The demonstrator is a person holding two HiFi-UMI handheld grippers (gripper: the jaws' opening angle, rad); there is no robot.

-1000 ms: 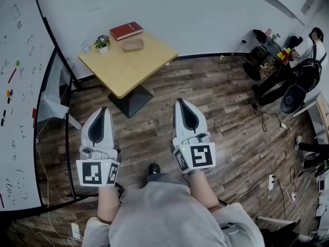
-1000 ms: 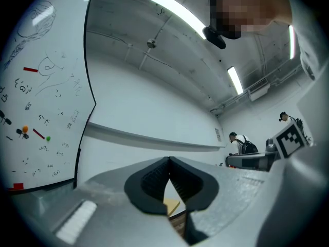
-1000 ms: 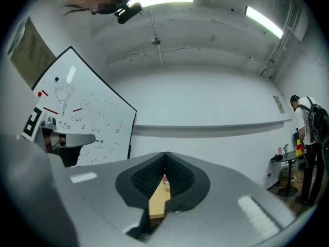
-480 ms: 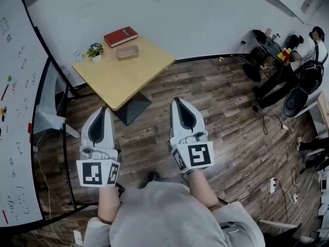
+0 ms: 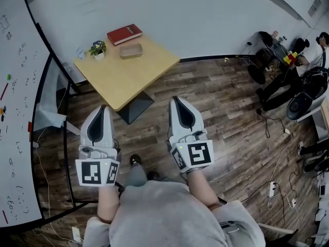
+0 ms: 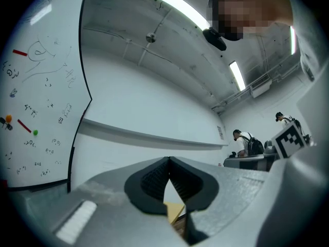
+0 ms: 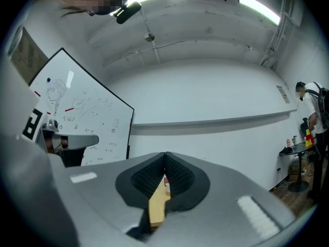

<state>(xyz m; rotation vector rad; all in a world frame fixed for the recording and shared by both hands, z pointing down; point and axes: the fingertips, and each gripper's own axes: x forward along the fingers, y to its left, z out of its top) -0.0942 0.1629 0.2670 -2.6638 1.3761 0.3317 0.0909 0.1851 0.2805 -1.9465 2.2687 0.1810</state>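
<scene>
Both grippers are held out over the wood floor, side by side, pointing at a small yellow table [image 5: 139, 71]. My left gripper [image 5: 102, 108] is shut, with nothing between its jaws; the left gripper view shows the pads meeting at the left gripper [image 6: 169, 159] tip, and a sliver of the table [image 6: 174, 210] below. My right gripper [image 5: 174, 99] is also shut and holds nothing. In the right gripper view, the right gripper [image 7: 165, 155] frames the table [image 7: 157, 207] and a red book [image 7: 165, 180]. On the table lie the red book [image 5: 125, 33], a brown case [image 5: 131, 50] and a potted plant [image 5: 96, 49].
A whiteboard [image 5: 13, 112] on a black frame stands at the left. The white wall runs behind the table. At the far right a person [image 5: 321, 45] sits among chairs and a cluttered table. Cables and a power strip [image 5: 271, 188] lie on the floor at the right.
The view has shifted a little and the table sits slightly nearer and to the right. A shoe has come forward between the grippers. Both grippers stay shut.
</scene>
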